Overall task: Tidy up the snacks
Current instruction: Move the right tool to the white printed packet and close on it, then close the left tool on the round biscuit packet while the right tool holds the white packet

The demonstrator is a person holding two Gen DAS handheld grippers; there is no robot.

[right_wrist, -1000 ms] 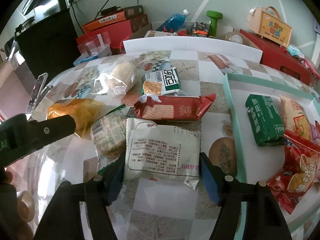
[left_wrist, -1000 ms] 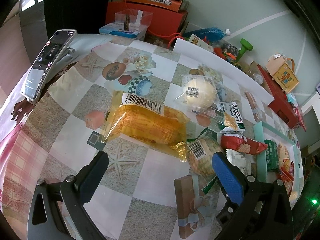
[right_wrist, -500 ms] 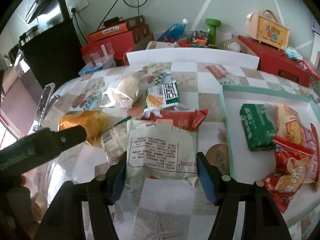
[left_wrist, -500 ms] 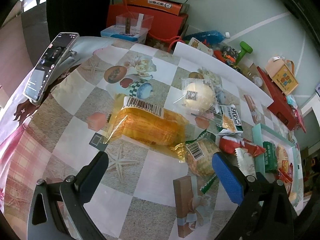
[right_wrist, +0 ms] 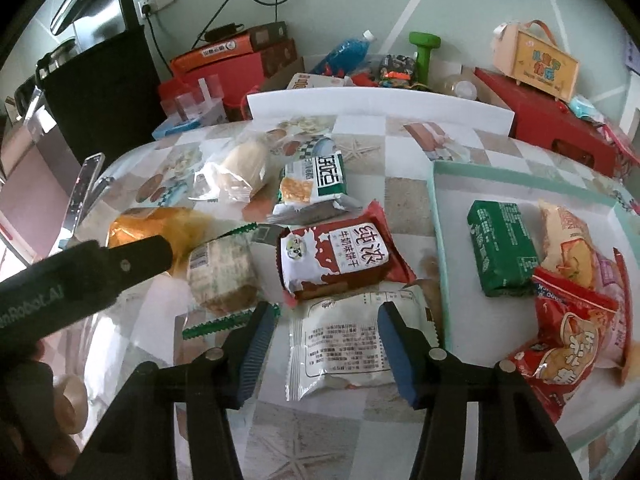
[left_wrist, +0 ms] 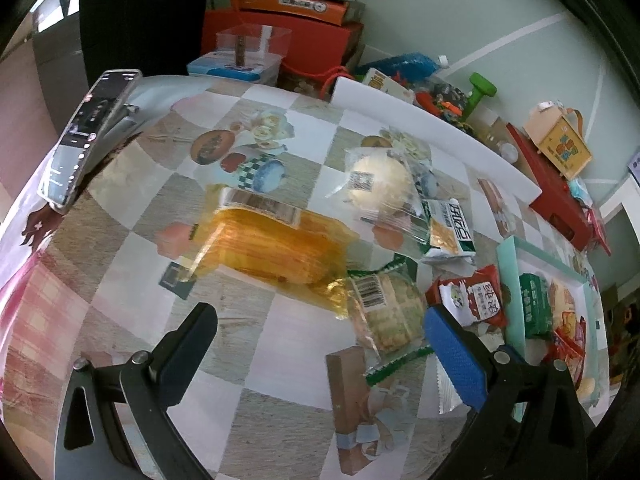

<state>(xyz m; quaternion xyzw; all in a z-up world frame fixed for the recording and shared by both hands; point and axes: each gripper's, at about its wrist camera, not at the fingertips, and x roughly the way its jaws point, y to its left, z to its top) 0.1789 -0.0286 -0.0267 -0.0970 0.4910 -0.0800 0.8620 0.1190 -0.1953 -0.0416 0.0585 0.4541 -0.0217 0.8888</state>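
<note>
Landmark: I took the red biscuit pack (right_wrist: 340,258) as my reference, a glossy crinkled pillow bag with white lettering, lying flat on the checkered tablecloth (right_wrist: 404,200).

Phone (left_wrist: 86,140): far left of the red pack, a slim dark slab I saw propped at a tilt at the table's edge.

Orange bag (left_wrist: 276,248): left of the red pack, clear yellow-orange film with a barcode strip, soft and rumpled.

Cracker pack (right_wrist: 222,274): just left of the red pack, clear wrap with green serrated ends over pale rough rounds; the orange bag's end touched it.

Round bun (left_wrist: 376,182): behind the red pack and to its left, a pale dome in loose clear plastic.

Green-and-white sachet (right_wrist: 314,180): directly behind the red pack, flat with a crimped foil edge.

White packet (right_wrist: 344,346): in front of the red pack, flat matte foil with small printed text and serrated ends.

Tray (right_wrist: 438,248): right of the red pack, mint-green and shallow; I saw a green block pack (right_wrist: 502,248) and red crinkled bags (right_wrist: 568,336) inside.

Left gripper (left_wrist: 320,344): I had it spread wide above the cloth left of the red pack, holding nothing; its blue ribbed pad (left_wrist: 454,356) overlapped the red pack's near corner in view.

Right gripper (right_wrist: 326,344): in front of the red pack, parted with a blue pad on each side of the white packet; I could not tell whether they touched it.
</note>
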